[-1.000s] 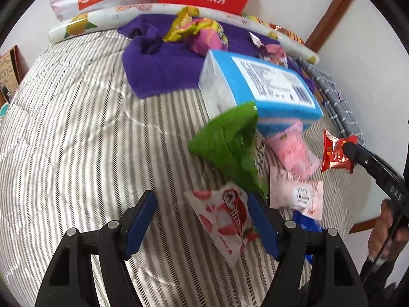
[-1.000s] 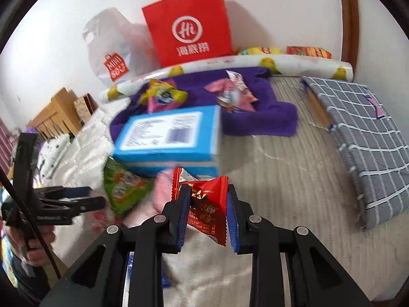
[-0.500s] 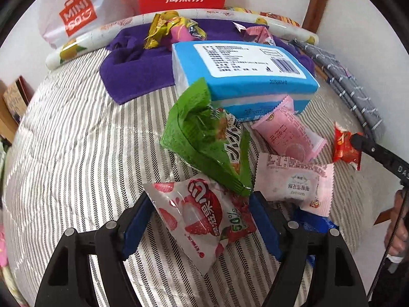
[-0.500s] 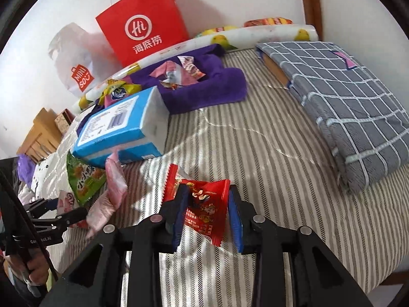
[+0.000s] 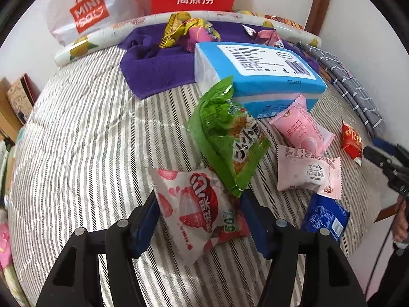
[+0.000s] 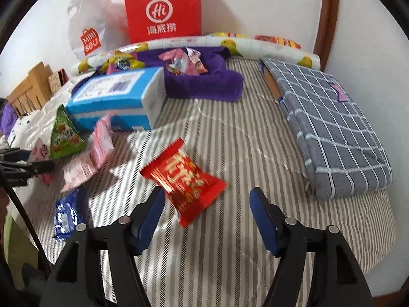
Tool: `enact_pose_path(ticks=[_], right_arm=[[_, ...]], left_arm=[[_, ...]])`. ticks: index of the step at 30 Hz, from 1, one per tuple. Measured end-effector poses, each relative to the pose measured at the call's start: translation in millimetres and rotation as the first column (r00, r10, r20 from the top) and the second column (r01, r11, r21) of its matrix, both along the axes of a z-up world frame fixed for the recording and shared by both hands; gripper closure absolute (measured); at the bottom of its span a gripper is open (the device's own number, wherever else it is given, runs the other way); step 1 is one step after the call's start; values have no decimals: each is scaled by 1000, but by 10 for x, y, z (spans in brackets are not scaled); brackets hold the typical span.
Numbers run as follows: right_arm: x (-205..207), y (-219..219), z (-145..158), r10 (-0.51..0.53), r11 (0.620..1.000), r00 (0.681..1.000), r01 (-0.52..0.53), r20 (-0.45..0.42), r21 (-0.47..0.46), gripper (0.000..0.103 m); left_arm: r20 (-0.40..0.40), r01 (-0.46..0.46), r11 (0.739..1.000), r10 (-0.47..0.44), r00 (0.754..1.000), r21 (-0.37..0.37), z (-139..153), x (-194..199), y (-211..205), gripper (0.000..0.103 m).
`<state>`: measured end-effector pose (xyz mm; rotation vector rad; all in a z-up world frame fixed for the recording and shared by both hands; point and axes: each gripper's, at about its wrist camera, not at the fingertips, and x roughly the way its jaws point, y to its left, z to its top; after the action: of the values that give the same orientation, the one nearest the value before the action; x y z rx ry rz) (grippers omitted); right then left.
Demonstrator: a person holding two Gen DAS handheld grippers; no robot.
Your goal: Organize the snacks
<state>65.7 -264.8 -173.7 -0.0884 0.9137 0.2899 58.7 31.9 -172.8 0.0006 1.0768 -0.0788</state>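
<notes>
My left gripper (image 5: 200, 212) is open, its jaws on either side of a white-and-red strawberry snack packet (image 5: 199, 209) lying on the striped bedspread (image 5: 76, 140). Just beyond lie a green snack bag (image 5: 225, 133), two pink packets (image 5: 301, 128) (image 5: 306, 174) and a blue packet (image 5: 324, 216). My right gripper (image 6: 207, 204) is open; a red-and-gold snack packet (image 6: 182, 176) lies loose on the bedspread just ahead of its left finger. The red packet also shows at the right in the left wrist view (image 5: 351, 138).
A blue-and-white box (image 5: 258, 76) stands mid-bed. A purple towel (image 5: 158, 66) behind it holds more wrapped snacks (image 5: 184, 29). A red paper bag (image 6: 163, 10) and a white plastic bag (image 6: 89, 33) lean on the wall. A grey checked cushion (image 6: 329, 128) lies at right.
My right gripper has opened and let go of the red packet, which now lies on the bedspread. My left gripper has moved closer around the strawberry packet.
</notes>
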Motion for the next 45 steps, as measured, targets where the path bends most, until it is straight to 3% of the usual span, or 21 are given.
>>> enact_pose_path(ticks=[2, 5, 8, 13, 15, 17, 24, 28, 36, 45], right_arm=[[41, 36, 12, 22, 1000, 1000, -22, 15, 5, 29], [123, 122, -12, 59, 998, 998, -58, 12, -6, 29], [211, 198, -83, 83, 997, 996, -83, -20, 2, 29], [277, 330, -235, 92, 993, 994, -96, -57, -72, 32], [256, 327, -208, 82, 995, 996, -85, -44, -61, 45], [240, 333, -186, 75, 995, 996, -78, -45, -70, 47], [170, 331, 52, 56, 997, 998, -56, 9, -52, 47], [180, 353, 193, 54, 998, 998, -53, 32, -21, 47], [312, 416, 310, 34, 999, 999, -34, 37, 16, 47], [497, 510, 622, 5, 998, 997, -10, 82, 58, 47]], left_arm=[[13, 27, 999, -28, 1000, 26, 10, -8, -70, 60], [7, 31, 1000, -31, 999, 1, 35, -5, -28, 67], [-11, 14, 998, -15, 1000, -69, 41, -3, 97, 70], [-13, -6, 997, 5, 1000, -83, 55, -36, 228, 72], [-12, -11, 997, 10, 1000, -82, 70, -45, 265, 72], [-6, -11, 997, 11, 1000, -80, 94, -48, 299, 73], [26, -36, 996, 39, 999, -78, 221, -69, 444, 75], [33, -96, 994, 98, 995, -57, 255, -53, 631, 75], [46, -138, 985, 143, 989, -102, 344, -28, 842, 75], [122, -101, 980, 123, 985, -169, 691, 231, 787, 75]])
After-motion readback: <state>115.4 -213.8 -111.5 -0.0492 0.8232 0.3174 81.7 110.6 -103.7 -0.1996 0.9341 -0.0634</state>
